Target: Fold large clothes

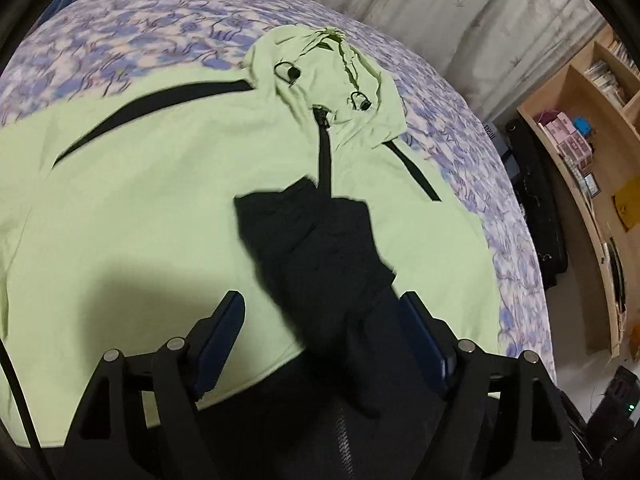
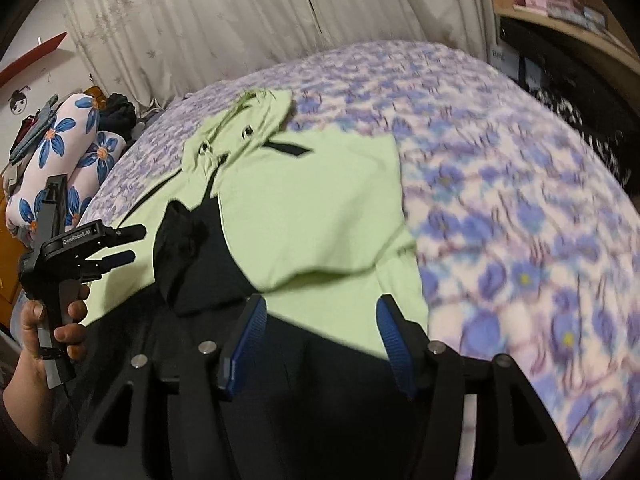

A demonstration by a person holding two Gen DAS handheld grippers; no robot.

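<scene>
"GenRobot.AI" marks the left gripper [image 2: 120, 246], open and empty; the right gripper [image 2: 320, 320] gapes empty. The green hooded jacket [image 1: 160, 200] points hood-first toward the curtain [image 1: 440, 8].

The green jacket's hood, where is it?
In the left wrist view the hood lies at the far end of the green jacket, flat on the flowery bedspread, just beyond the top of the black zipper.

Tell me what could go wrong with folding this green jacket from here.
The black sleeve end lies rumpled on the green jacket, so it may get folded in crooked. The hood is bunched, which may leave a lump. The left gripper stands open around black fabric and could drag it.
</scene>
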